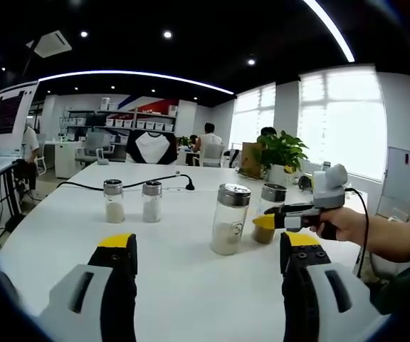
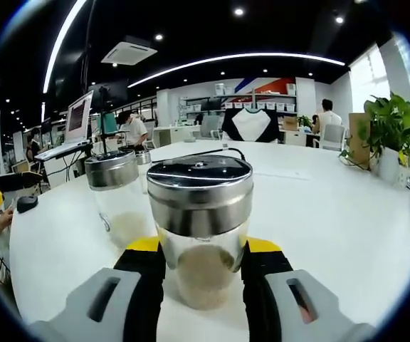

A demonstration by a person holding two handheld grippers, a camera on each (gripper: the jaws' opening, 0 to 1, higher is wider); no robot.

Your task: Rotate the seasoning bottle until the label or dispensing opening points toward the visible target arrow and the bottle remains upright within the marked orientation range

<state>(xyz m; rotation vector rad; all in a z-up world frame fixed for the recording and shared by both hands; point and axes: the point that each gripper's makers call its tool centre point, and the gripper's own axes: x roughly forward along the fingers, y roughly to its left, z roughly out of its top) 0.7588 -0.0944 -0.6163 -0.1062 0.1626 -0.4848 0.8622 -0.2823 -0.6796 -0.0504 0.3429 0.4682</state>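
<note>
- Bright, even office light from ceiling strip lights (image 1: 134, 74), recessed spots and large windows (image 1: 342, 121), which blow out white.
- Soft shadows on the white table (image 2: 333, 206).
- Fisheye bending at edges; the nearest bottle (image 2: 200, 228) slightly soft.

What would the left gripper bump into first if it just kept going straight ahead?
Probably the tall glass seasoning bottle standing just right of its centre line; depth is unclear, so the left gripper might slip past it.

Between the right claw's (image 2: 201, 267) yellow-tipped black jaws, a clear bottle (image 2: 201, 228) with a silver cap holds pale tan powder. Beyond it the table (image 2: 319, 206) is white. Ahead of the left claw (image 1: 208, 260), two shakers (image 1: 114, 201) hold white grains.
</note>
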